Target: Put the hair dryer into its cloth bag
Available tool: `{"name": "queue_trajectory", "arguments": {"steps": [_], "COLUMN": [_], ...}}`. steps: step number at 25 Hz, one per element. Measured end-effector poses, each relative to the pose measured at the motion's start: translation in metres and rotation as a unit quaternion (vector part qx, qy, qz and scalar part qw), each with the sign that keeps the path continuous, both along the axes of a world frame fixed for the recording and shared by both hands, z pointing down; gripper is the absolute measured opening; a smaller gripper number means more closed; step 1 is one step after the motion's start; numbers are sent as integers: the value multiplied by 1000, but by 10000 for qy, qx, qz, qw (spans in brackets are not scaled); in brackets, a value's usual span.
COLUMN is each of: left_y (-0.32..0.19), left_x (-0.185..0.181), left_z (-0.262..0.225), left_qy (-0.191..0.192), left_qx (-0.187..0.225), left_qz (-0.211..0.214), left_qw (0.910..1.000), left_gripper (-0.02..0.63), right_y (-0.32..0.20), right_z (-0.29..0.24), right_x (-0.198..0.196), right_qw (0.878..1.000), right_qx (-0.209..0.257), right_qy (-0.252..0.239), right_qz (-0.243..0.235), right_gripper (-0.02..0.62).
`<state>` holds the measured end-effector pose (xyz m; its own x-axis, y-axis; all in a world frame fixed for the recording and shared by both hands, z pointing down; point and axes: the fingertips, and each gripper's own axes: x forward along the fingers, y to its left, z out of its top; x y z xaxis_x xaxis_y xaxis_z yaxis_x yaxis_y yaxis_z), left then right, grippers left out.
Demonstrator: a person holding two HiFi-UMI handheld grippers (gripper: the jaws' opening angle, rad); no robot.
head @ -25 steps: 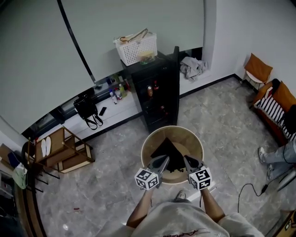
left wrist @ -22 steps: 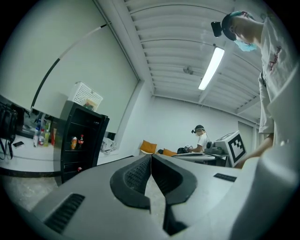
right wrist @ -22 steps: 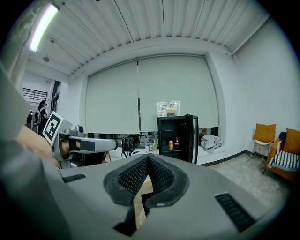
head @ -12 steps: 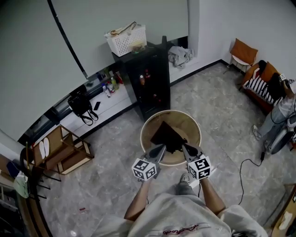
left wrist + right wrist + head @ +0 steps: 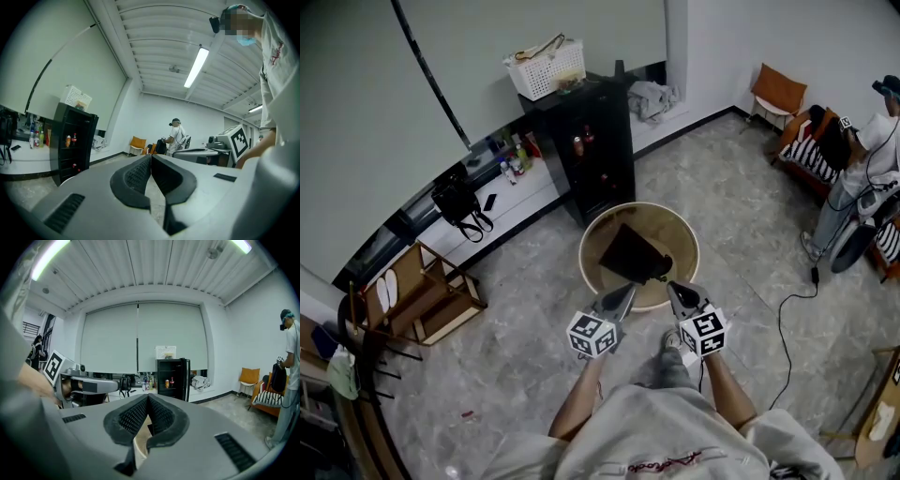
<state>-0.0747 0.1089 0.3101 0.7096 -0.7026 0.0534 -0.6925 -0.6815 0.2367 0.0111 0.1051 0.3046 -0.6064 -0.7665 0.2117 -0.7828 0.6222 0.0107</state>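
Note:
A black cloth bag lies flat on a round wooden table in the head view. At the bag's near right corner sits a small dark lump; it is too small to tell whether it is the hair dryer. My left gripper and right gripper hover side by side over the table's near rim, just short of the bag. Both are shut with nothing between the pads. The left gripper looks level across the room. The right gripper shows a strip of the tan table below its jaws.
Behind the table stands a black cabinet with a white basket on top. Wooden stools stand at the left. At the right are a person, an orange chair and a cable on the floor.
Both grippers, shut all along, have drawn back from over the bag to the table's near rim. The table now lies farther up in the head view.

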Motion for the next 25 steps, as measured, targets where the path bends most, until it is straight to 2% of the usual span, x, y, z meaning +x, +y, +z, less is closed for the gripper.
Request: {"name": "queue_trajectory", "arguments": {"steps": [12, 25], "left_y": [59, 80], "left_x": [14, 27], "left_z": [-1, 1], "left_qy": [-30, -13], "left_qx": [39, 44], "left_qz": [20, 98], "left_qw": [10000, 9999], "left_gripper": [32, 32], "right_y": [61, 76], "right_z": [2, 1], "right_x": [13, 20], "right_qw": [9999, 9999], "right_qx": [57, 108], "right_qy": [-29, 15], "right_qz": [90, 118], "right_gripper": [26, 26]}}
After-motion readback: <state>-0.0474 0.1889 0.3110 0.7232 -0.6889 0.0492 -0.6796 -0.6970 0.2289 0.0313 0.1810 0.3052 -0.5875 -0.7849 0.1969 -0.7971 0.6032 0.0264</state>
